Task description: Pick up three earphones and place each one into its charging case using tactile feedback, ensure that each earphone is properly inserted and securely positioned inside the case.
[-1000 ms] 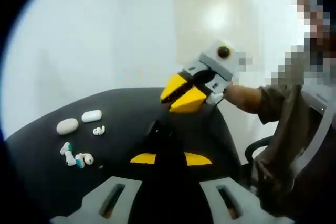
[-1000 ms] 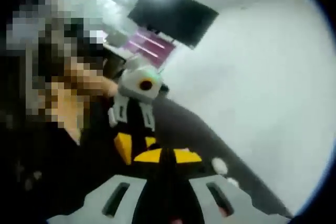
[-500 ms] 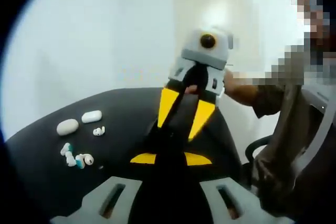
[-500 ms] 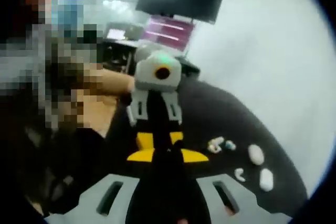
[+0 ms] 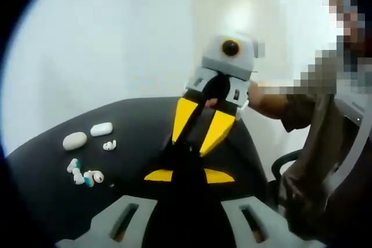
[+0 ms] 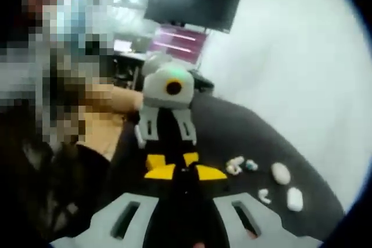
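Observation:
On the black table (image 5: 133, 120), two white charging cases (image 5: 74, 140) (image 5: 101, 128) lie closed at the left. A loose white earphone (image 5: 109, 144) lies beside them, and a small cluster of earphones with teal tips (image 5: 84, 175) sits nearer. My left gripper (image 5: 187, 169) is shut and holds nothing. Opposite it, my right gripper (image 5: 187, 142) points back, tip to tip with it and well right of the earphones. In the right gripper view, my right gripper (image 6: 185, 169) is shut and the left gripper (image 6: 174, 164) faces it. Cases (image 6: 281, 172) (image 6: 294, 198) and earphones (image 6: 235, 165) (image 6: 264, 196) lie right.
A person's hand and sleeve (image 5: 273, 105) hold the right gripper, and an office chair (image 5: 343, 143) stands at the table's right edge. A white wall rises behind the table. A dark screen (image 6: 195, 4) and lit desks fill the far room.
The right gripper has swung from tilted sideways to facing my left gripper head-on, tips meeting. The right gripper view has turned, so the cases and earphones now show in it.

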`<state>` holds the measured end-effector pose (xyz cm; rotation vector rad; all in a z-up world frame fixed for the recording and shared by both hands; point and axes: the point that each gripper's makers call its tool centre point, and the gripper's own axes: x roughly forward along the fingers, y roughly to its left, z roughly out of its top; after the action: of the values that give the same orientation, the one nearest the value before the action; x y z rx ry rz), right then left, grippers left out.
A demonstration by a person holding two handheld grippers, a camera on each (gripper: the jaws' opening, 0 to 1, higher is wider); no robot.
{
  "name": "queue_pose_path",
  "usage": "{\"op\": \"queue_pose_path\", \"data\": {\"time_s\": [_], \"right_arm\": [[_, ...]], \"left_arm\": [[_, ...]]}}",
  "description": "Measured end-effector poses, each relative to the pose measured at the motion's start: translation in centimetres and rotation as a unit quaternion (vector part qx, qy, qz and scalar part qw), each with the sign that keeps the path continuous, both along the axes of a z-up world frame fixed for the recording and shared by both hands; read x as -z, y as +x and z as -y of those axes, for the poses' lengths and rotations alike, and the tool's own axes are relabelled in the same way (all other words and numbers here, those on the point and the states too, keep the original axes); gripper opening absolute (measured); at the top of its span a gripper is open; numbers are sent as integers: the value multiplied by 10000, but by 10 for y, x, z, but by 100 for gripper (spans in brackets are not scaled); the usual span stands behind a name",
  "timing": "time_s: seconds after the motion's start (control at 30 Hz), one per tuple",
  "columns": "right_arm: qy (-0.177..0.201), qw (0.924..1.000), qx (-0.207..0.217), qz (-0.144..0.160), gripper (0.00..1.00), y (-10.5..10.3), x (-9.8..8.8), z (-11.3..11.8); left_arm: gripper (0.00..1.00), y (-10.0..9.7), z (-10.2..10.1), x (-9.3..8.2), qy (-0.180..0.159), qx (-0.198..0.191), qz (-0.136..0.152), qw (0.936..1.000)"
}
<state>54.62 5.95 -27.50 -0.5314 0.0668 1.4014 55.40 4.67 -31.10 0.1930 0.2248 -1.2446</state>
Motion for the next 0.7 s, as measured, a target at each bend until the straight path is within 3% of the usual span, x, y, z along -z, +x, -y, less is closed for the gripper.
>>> {"op": "queue_pose_path", "data": {"time_s": [0.17, 0.3, 0.33, 0.43, 0.5, 0.57, 0.7], "right_arm": [[136, 9999, 36, -15, 10, 0, -5, 6], [-47, 9998, 146, 112, 10, 5, -1, 17], [38, 9998, 183, 24, 10, 5, -2, 18], [321, 9970, 239, -662, 14, -3, -8, 11], [136, 9982, 169, -568, 16, -6, -4, 5], [-107, 9997, 175, -136, 17, -3, 0, 0], [-237, 9995, 221, -48, 17, 1, 7, -7]], "left_arm": [[15, 1, 0, 0, 2, -8, -5, 10000], [15, 0, 0, 0, 4, -8, -5, 10000], [15, 1, 0, 0, 3, -9, -6, 10000], [15, 1, 0, 0, 5, -13, -3, 10000], [15, 1, 0, 0, 7, -14, 2, 10000], [15, 1, 0, 0, 12, -11, 21, 10000], [15, 1, 0, 0, 43, -5, 91, 9999]]}}
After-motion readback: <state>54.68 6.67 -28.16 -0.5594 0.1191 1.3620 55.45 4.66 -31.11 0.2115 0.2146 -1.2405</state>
